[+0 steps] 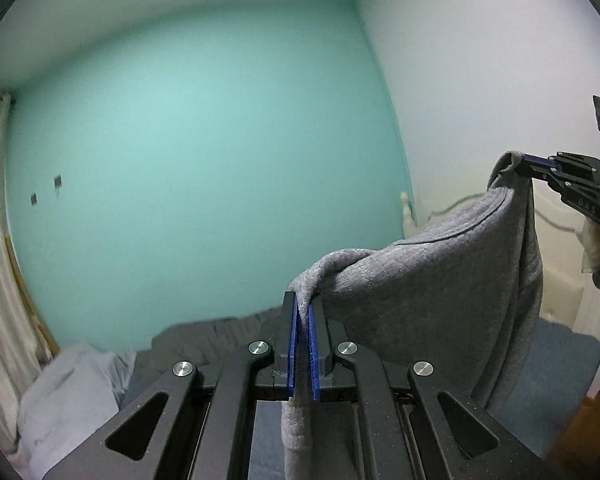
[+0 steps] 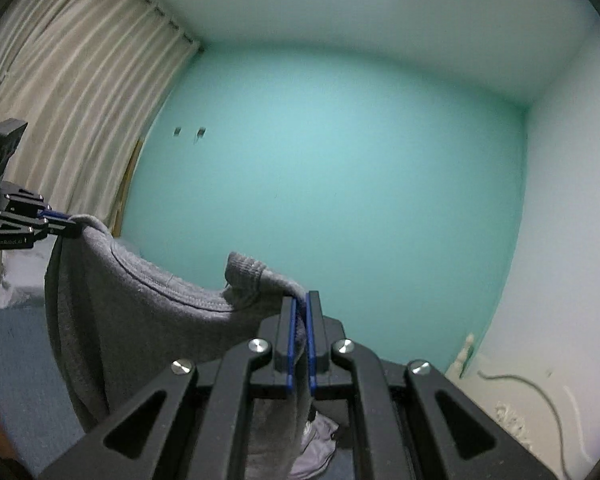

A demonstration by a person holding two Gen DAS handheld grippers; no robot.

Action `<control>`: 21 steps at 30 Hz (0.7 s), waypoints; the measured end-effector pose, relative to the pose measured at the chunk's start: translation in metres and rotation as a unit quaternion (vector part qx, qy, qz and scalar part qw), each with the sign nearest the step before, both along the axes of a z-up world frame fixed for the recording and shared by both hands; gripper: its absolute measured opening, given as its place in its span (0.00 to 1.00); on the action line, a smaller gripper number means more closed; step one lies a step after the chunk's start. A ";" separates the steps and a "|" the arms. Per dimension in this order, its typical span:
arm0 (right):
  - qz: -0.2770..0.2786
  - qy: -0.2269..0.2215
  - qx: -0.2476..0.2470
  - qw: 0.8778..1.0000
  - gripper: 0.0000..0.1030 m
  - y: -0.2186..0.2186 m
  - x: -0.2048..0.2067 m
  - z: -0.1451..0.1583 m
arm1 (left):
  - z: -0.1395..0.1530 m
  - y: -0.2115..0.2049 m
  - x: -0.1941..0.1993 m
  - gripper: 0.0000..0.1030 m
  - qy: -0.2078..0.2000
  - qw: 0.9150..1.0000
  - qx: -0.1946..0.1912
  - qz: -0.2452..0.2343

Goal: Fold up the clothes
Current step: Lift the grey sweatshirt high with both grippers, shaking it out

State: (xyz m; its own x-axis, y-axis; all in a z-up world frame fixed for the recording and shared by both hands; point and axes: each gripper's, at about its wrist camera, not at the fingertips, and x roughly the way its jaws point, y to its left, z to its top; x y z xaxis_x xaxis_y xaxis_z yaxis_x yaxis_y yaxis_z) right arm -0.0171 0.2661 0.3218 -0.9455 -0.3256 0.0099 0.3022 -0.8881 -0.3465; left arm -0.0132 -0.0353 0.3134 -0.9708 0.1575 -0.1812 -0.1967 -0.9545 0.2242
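Both-handed, each tool (image 1: 303,312) (image 2: 301,300) clamps the grey garment (image 1: 440,280).

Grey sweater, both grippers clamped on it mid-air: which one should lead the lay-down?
Slight lean left. Left gripper and right gripper each pinch the grey sweater at similar height; the bed shows directly past the left one.

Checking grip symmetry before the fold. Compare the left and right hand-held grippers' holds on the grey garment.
The left hand-held gripper pinches one upper corner of the grey garment; the right hand-held gripper pinches the opposite corner. In the left wrist view, the right one sits higher, so the top edge slopes down toward the left. Both are shut on fabric, and the garment hangs between them.
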 end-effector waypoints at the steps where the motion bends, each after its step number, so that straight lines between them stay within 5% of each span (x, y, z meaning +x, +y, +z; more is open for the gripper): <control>1: 0.000 0.004 -0.001 1.000 0.04 0.001 0.006 0.007 | 0.007 0.000 0.007 0.05 0.004 1.000 0.002 -0.001; 7: 0.007 0.001 -0.003 1.000 0.04 0.005 0.033 0.026 | 0.033 -0.001 0.037 0.05 0.014 1.000 0.009 -0.007; 12: 0.013 -0.046 -0.002 0.999 0.04 0.011 0.030 0.006 | 0.013 -0.001 0.027 0.05 -0.015 1.000 0.004 -0.005; 15: 0.019 -0.085 -0.001 0.996 0.04 0.012 0.015 -0.024 | -0.019 -0.002 0.006 0.05 -0.049 0.999 0.001 -0.006; 21: 0.017 -0.183 0.022 0.983 0.04 -0.005 -0.056 -0.132 | -0.140 -0.012 -0.077 0.05 -0.148 0.989 0.013 -0.001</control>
